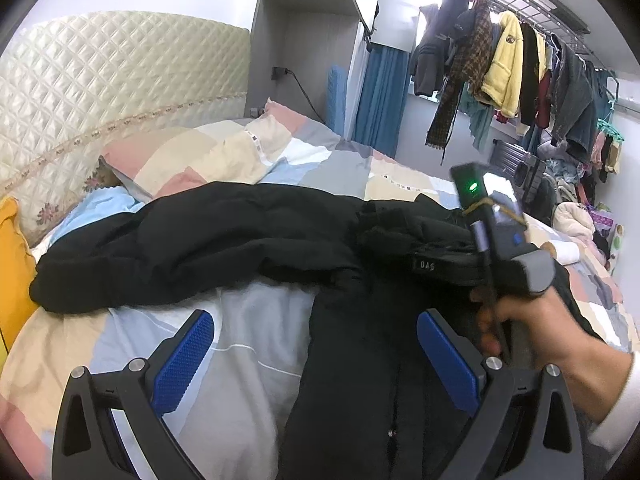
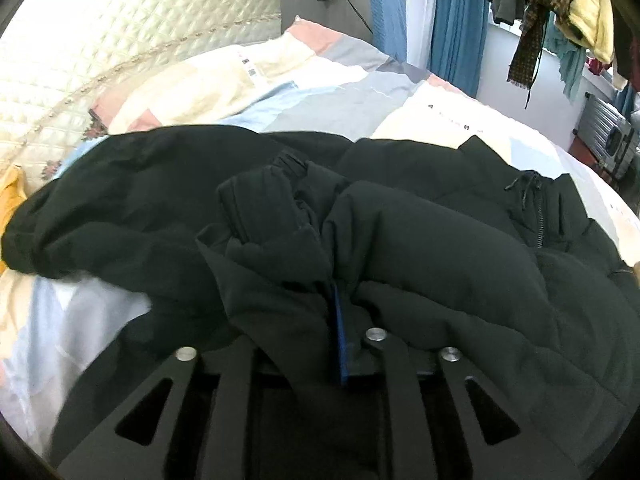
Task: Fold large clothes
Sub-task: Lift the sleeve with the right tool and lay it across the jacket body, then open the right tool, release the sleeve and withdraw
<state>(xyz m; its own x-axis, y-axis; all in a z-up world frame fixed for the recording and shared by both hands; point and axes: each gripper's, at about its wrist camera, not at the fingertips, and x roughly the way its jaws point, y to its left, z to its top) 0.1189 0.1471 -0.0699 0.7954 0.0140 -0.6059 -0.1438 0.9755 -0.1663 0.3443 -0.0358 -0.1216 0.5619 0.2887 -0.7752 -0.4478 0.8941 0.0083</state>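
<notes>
A black padded jacket (image 1: 200, 240) lies crumpled across the bed, its zip (image 2: 540, 216) to the right and a folded sleeve cuff (image 2: 260, 200) on top. My left gripper (image 1: 316, 356) hovers open over the jacket's lower part; its blue pads (image 1: 188, 360) stand wide apart and grip nothing. My right gripper (image 2: 312, 292) is sunk into the jacket's folds. Its jaws stand a little apart with bunched fabric between and over them. Only one of its blue pads (image 2: 342, 340) shows edge-on. A hand (image 1: 532, 328) holds the right gripper's handle in the left wrist view.
The bed has a patchwork cover (image 1: 240, 340), a pillow (image 1: 192, 160), a quilted headboard (image 1: 100, 80) and a yellow cushion (image 1: 12, 264) at the left edge. A loaded clothes rack (image 1: 520, 72) and piled clothes stand beyond the bed on the right, with a suitcase (image 2: 612, 140).
</notes>
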